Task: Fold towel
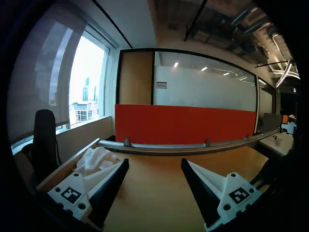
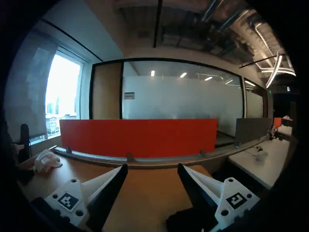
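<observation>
The left tool [image 1: 154, 160] and right tool [image 2: 151, 166] hover level over the desk [image 1: 154, 193], both spread wide and empty, with the crumpled white towel [image 1: 94, 158] lying ahead to their left.

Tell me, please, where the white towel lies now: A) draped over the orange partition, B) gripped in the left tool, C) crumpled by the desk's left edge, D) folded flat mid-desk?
C: the towel sits bunched and unfolded on the desk by its left edge.
</observation>
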Demonstrator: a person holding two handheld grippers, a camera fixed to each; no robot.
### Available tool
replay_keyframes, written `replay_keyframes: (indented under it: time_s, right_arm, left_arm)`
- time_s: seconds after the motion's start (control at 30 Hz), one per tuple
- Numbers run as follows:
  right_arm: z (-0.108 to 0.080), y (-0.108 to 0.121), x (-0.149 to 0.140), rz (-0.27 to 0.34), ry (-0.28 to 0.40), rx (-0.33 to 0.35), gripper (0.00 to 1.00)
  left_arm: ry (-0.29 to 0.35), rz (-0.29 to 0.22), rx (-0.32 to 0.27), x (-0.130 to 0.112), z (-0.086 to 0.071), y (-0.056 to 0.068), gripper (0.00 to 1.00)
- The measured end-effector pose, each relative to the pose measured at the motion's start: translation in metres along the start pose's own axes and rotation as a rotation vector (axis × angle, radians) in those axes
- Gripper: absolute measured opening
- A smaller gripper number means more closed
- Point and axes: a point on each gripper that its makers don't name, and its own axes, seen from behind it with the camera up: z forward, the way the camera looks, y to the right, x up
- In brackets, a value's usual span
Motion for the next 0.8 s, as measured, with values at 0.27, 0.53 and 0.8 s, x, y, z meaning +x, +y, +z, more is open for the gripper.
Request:
replay_keyframes:
  time_s: [0.27, 0.53, 0.8]
  right_arm:
    - [0.004, -0.033, 0.006, 0.027, 0.026, 0.008, 1.0]
    - [0.008, -0.065, 0.009, 0.035, 0.032, 0.043, 1.0]
    - [0.008, -0.074, 0.01, 0.036, 0.021, 0.046, 1.0]
  left_arm:
    - [0.007, -0.008, 0.0, 0.005, 0.003, -0.004, 1.0]
    - [0.006, -0.019, 0.007, 0.004, 0.004, -0.009, 1.0]
    - [-0.006, -0.013, 0.005, -0.004, 0.006, -0.01, 1.0]
